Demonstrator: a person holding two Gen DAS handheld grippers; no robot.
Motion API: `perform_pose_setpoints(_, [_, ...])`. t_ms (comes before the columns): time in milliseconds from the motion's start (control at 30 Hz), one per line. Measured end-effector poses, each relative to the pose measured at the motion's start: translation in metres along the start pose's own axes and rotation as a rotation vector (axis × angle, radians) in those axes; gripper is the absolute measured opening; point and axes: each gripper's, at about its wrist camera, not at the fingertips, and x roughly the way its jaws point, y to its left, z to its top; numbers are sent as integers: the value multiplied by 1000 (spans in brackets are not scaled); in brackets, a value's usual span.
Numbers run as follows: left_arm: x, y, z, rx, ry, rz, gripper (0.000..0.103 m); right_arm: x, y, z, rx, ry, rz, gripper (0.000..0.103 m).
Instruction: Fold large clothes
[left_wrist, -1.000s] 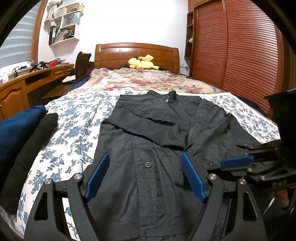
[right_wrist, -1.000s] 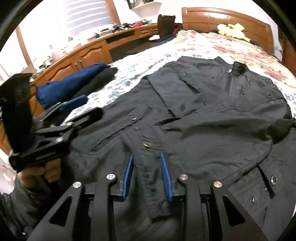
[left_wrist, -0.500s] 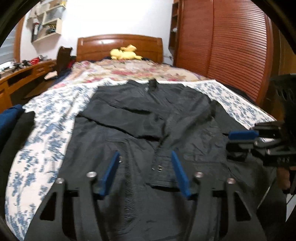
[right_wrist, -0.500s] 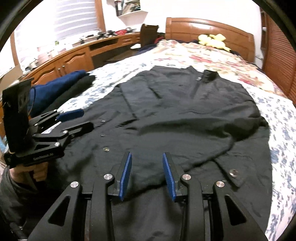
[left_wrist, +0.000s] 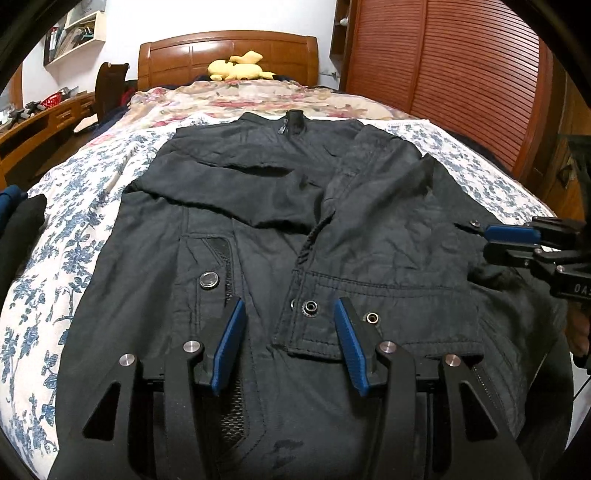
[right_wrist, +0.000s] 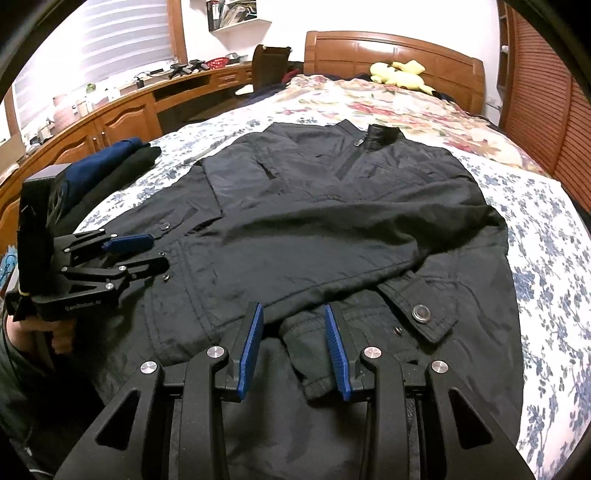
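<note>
Jacket (left_wrist: 295, 236) lies flat, front up, on the floral bedspread (left_wrist: 66, 221), collar toward the headboard (left_wrist: 229, 55), hem toward me. I take the jacket as my landmark for everything below.

Left of the jacket: folded dark clothes (right_wrist: 107, 173), a blue piece and a black piece side by side, sit at the bed edge, apart from it.

Over the jacket's near hem, left of centre: my left gripper (left_wrist: 290, 343) hovers with jaws wide apart, nothing between them. Compared with a second ago, the view has swung from the jacket's left pocket to its front placket and snaps, and the gap between the fingers reads narrower than it did then, though still clearly open.

On the jacket's chest: both sleeves (right_wrist: 332, 236) are folded inward and cross each other; that layout is unchanged over the last second.

Over the jacket's near hem, right of centre: my right gripper (right_wrist: 293, 347) has gone from nearly closed to jaws parted, empty, with a sleeve cuff (right_wrist: 317, 369) lying just below them. Whether the fingertips touch the cloth I cannot tell.

Judgement: sleeves are done; both tools are now squared up at the hem and open, so the next step is likely to pinch the bottom edge at two points and carry it up toward the collar.

Risk: the crossed sleeves may slide during the lift.
</note>
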Motion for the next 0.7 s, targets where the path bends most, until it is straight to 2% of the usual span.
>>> perform_pose_setpoints(200, [-2, -4, -1, 20, 17, -30, 51, -4, -2, -2, 1, -5, -15, 36])
perform_pose_setpoints(400, [-4, 7, -5, 18, 44, 6, 51, -2, -6, -8, 11, 6, -14, 36])
perform_pose_setpoints(467, [-4, 10, -5, 8, 49, -11, 51, -1, -5, -9, 12, 10, -12, 36])
perform_pose_setpoints(700, [-2, 6, -6, 23, 48, 0, 51, 3, -7, -9, 20, 13, -9, 36])
